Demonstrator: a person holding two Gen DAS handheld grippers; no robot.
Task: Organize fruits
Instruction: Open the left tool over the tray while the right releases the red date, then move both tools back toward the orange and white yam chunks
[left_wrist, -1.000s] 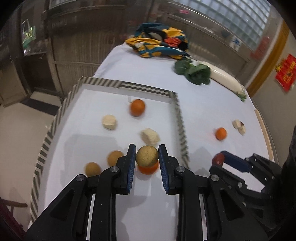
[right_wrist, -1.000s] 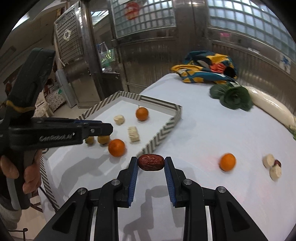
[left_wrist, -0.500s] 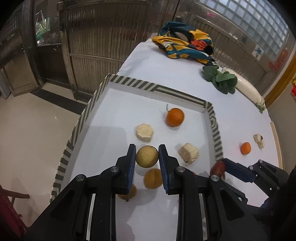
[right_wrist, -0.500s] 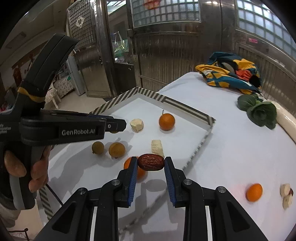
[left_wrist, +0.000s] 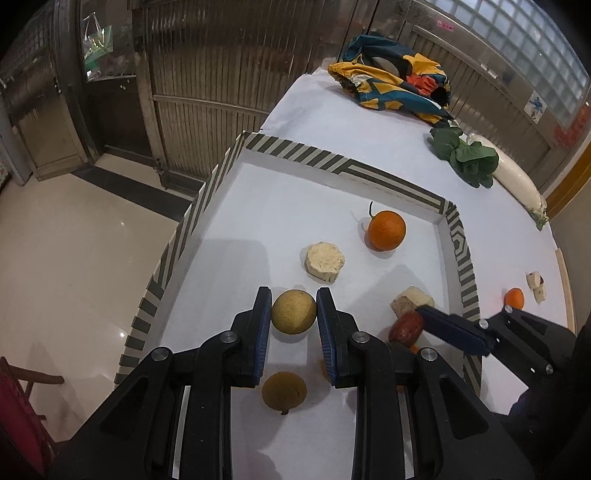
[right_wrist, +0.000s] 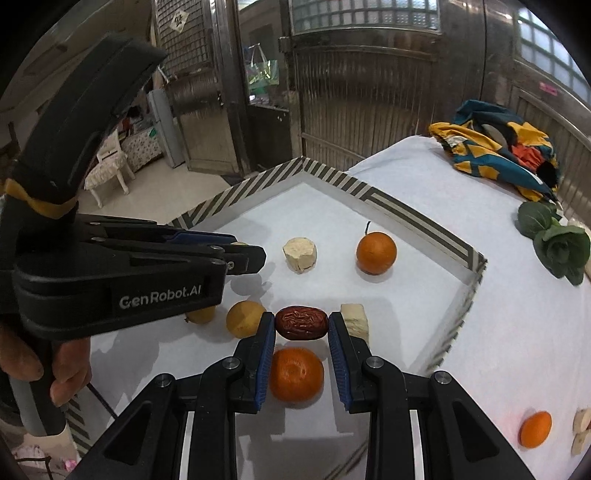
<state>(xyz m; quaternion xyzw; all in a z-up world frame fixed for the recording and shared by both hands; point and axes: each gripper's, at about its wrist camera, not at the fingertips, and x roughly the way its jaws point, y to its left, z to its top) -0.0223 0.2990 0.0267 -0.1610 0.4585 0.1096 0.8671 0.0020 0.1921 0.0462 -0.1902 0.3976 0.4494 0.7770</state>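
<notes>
My left gripper (left_wrist: 294, 312) is shut on a round tan fruit (left_wrist: 293, 312) and holds it over the striped-rim tray (left_wrist: 332, 162). My right gripper (right_wrist: 301, 323) is shut on a wrinkled red date (right_wrist: 301, 322), also over the tray (right_wrist: 406, 206); the date shows in the left wrist view (left_wrist: 405, 328) too. In the tray lie an orange with a stem (right_wrist: 376, 252), a second orange (right_wrist: 296, 374) under the right gripper, two pale chunks (right_wrist: 300, 254) (right_wrist: 354, 319), and tan fruits (right_wrist: 243, 318) (left_wrist: 283, 392).
On the white table (right_wrist: 498, 314) outside the tray lie a small orange (right_wrist: 535, 428) and pale pieces (right_wrist: 581, 430). At the far end are green leaves (right_wrist: 557, 249), a white radish (left_wrist: 513, 177) and a colourful cloth (right_wrist: 495, 155). The floor drops off left of the tray.
Both grippers have moved further left over the tray with their fruits held. The right gripper has come from the table over the tray's rim.
</notes>
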